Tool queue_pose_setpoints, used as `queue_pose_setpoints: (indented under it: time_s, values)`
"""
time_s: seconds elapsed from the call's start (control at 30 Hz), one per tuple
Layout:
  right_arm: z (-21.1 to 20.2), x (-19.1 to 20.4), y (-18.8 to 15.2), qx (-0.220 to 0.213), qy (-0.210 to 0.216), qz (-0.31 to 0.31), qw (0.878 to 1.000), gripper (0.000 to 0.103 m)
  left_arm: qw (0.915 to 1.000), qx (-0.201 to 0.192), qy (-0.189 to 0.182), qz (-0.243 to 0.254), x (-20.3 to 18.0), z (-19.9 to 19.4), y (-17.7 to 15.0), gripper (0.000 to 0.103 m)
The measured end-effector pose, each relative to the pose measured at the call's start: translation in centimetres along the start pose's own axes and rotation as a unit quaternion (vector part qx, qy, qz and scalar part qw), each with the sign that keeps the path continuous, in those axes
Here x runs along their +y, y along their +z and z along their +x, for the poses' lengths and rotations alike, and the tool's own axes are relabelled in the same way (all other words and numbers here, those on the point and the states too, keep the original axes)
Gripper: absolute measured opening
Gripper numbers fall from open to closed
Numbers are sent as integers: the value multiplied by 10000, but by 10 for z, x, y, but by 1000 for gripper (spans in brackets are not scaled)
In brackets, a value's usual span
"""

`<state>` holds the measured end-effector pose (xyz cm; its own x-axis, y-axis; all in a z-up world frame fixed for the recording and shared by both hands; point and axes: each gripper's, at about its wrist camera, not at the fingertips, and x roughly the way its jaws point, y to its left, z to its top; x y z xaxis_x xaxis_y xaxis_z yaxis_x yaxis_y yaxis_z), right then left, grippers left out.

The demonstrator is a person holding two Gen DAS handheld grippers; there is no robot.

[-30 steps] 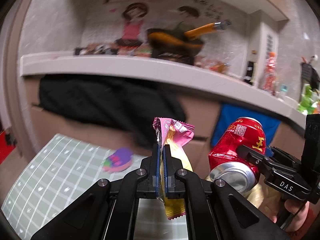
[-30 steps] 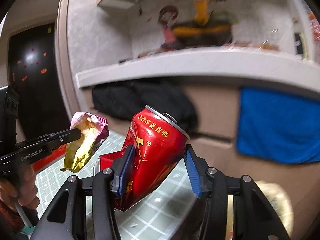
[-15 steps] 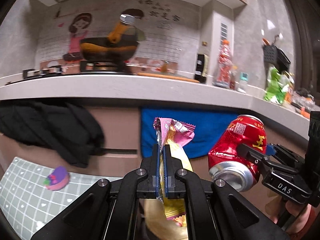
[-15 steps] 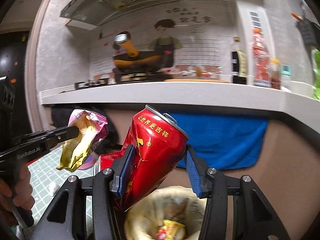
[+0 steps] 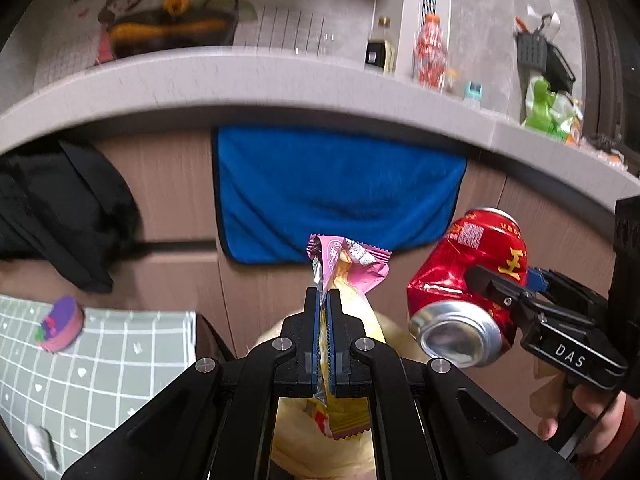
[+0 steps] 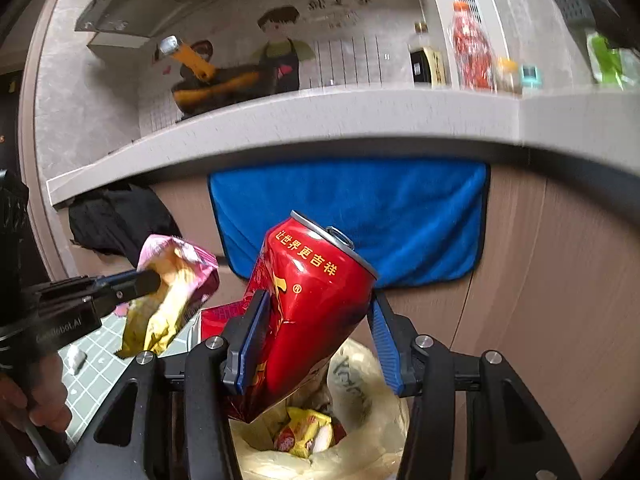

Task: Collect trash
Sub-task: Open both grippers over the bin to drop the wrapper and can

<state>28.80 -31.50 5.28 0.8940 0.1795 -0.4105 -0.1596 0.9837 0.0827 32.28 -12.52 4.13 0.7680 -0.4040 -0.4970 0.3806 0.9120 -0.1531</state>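
Observation:
My left gripper point(image 5: 324, 296) is shut on a pink and yellow snack wrapper point(image 5: 348, 264), whose crumpled top sticks up past the fingertips. To its right my right gripper point(image 6: 318, 300) is shut on a dented red drink can point(image 6: 320, 264), which tilts with its top up and away. Both hang over a pale yellow trash bag point(image 6: 360, 380) with its mouth agape and wrappers point(image 6: 304, 432) inside. The left wrist view also shows the can point(image 5: 468, 280), and the bag point(image 5: 288, 432) beneath my fingers. A hand holds each gripper's handle.
A blue towel point(image 5: 340, 192) hangs on the cabinet front behind the bag, with a black cloth point(image 5: 60, 208) to its left. A green grid mat point(image 5: 100, 360) at left carries a purple and pink object point(image 5: 60, 324) and a white scrap point(image 5: 40, 440). Bottles point(image 5: 430, 52) stand on the counter.
Both grippers have swung right from over the green mat to above the trash bag and sunk a little. The wrapper and the can stay gripped as before.

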Motion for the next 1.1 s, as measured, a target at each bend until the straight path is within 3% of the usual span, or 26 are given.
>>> queue_pose_setpoints:
  time_s: [0.17,0.77,0.8,0.87,0.9,0.93,1.1]
  values:
    - [22,-6,-19,293,82,110,9995,46,9993,350,-18,-138,6,25,-17,3]
    - [65,-17,-47,827,173,383,9957,46,9940,892,-314,-547,22,64,-34,5]
    - [67,-17,-48,861,188,414,9953,47,9928,916,-426,-644,25,66,-34,7]
    - [74,-17,-51,986,71,447,9941,47,9899,995,-631,-786,29,69,-33,23]
    - [75,-17,-53,1006,16,468,9938,47,9887,1016,-711,-848,31,69,-33,37]
    - [78,-16,-55,1039,-6,497,9933,49,9878,1005,-760,-912,33,68,-34,43]
    - [80,-18,-63,1147,-90,635,9913,51,9891,923,-550,-1009,47,56,-33,43]
